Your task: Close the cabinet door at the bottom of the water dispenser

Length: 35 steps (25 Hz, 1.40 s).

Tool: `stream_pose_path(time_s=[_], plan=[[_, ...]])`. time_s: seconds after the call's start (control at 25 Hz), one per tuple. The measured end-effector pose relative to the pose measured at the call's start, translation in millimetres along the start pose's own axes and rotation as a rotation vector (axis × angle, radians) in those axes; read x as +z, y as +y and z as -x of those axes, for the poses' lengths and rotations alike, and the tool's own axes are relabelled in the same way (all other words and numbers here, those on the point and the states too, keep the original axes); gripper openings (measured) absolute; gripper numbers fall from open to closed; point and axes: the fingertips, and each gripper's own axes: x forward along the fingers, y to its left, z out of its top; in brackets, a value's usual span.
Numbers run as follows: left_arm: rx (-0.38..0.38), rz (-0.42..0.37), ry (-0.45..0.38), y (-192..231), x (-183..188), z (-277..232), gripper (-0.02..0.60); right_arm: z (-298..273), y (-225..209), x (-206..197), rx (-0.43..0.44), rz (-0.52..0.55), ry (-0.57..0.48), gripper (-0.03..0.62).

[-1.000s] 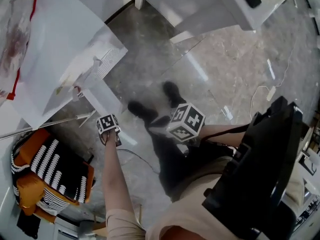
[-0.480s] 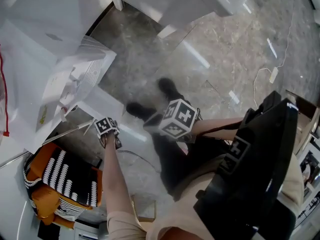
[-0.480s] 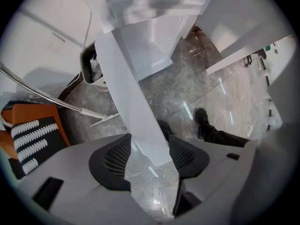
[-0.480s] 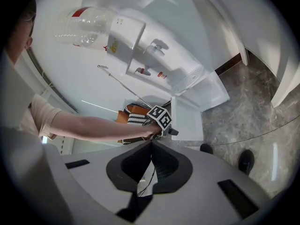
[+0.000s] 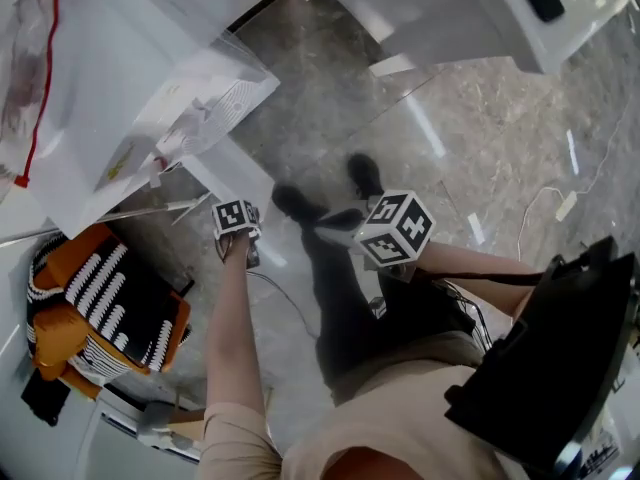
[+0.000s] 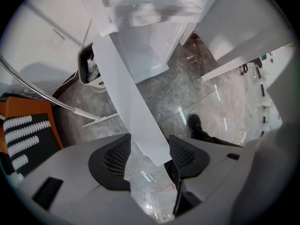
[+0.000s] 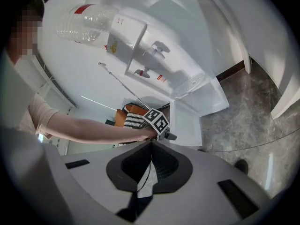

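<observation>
- Item, left hand-held gripper: points steeply down at the floor. Its jaws have just been opening and now stand wide apart.
- Item, cabinet door: a white panel still swung out from the base of the water dispenser. Its free lower edge runs down between the left jaws. I see no pad pressing on it, so I log it as not clamped.
- Item, cabinet opening: still uncovered behind the door.
- Change noted: across the head view the left hand-held gripper keeps its station at the door's free edge, while the door's angle looks much as it did a second ago.
- Reading: I judge the widening jaws to mean the door will be pushed on its face rather than gripped. The closing swing itself has not begun.
- Item, right hand-held gripper: jaws together on nothing, held well apart from the door and looking across at the dispenser front.
- Item, orange striped bag: on the floor just beside the dispenser, on the left arm's side. I judge it clear of the door's swing.
</observation>
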Motion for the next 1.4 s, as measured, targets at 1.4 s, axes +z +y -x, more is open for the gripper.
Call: stream_pose_path(time_s=[1.4], plan=[[-0.258, 0.167, -0.251, -46, 41, 2, 0.265, 2, -25, 3, -0.072, -0.009, -0.016, 0.012]])
